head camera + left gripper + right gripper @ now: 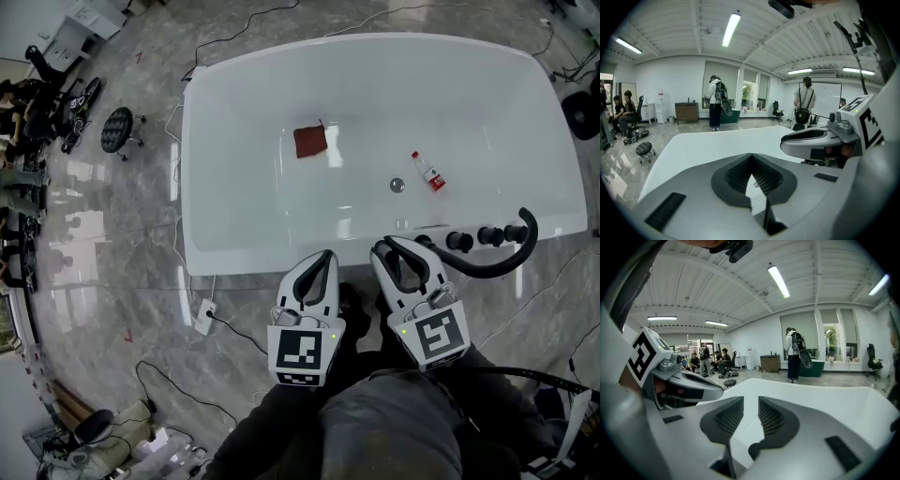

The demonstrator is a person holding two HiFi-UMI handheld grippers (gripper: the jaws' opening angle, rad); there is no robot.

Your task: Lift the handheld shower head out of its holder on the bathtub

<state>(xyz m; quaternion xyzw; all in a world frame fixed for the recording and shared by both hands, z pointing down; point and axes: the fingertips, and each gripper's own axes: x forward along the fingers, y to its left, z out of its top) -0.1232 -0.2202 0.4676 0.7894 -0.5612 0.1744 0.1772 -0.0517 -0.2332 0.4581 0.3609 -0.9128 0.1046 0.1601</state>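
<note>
Hovering over the near edge of the bathtub (244, 255), the left tool (325, 255) is closed and empty; the right tool (384, 246) is partly open, empty.

Head overhead; 2 gripper views low, sharing bathtub (234, 253).
</note>
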